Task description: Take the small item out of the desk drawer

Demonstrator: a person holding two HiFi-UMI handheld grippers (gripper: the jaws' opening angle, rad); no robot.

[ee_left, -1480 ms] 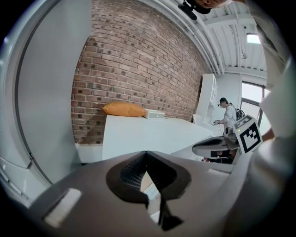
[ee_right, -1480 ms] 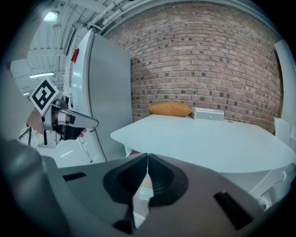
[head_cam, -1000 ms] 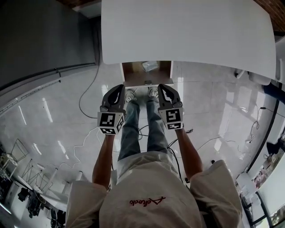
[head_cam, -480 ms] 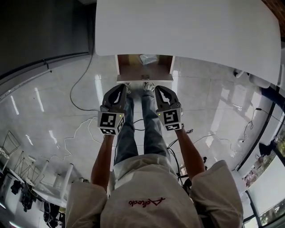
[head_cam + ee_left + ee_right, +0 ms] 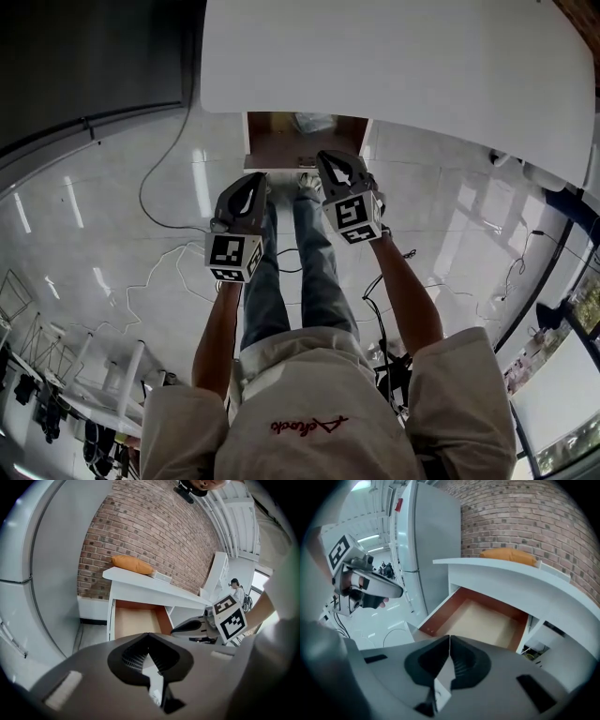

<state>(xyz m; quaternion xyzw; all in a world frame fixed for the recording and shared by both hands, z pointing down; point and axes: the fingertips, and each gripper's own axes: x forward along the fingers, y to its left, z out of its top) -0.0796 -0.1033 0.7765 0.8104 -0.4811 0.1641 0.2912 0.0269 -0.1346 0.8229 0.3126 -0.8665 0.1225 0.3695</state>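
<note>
Under the white desk [image 5: 394, 66] the wooden drawer [image 5: 305, 145] stands pulled out. A small pale packet [image 5: 314, 122] lies at its back. My right gripper [image 5: 324, 157] is shut and empty, its tips over the drawer's front edge. My left gripper [image 5: 261, 178] hangs shut and empty just short of the drawer front, to the left. In the left gripper view the closed tips [image 5: 149, 637] point at the drawer [image 5: 136, 623]. The right gripper view has its closed tips [image 5: 450, 638] below the drawer's bare floor [image 5: 483, 618]. The packet is hidden in both gripper views.
An orange cushion [image 5: 132, 564] and a flat white thing lie on the desk by the brick wall [image 5: 525, 513]. A tall grey fridge [image 5: 426, 550] stands left of the desk. Cables [image 5: 164, 216] run over the glossy tiled floor. The person's legs [image 5: 281, 272] are below the drawer.
The right gripper has moved forward from beside the left one to the drawer's front edge. The left gripper has hardly moved. The drawer stays pulled out.
</note>
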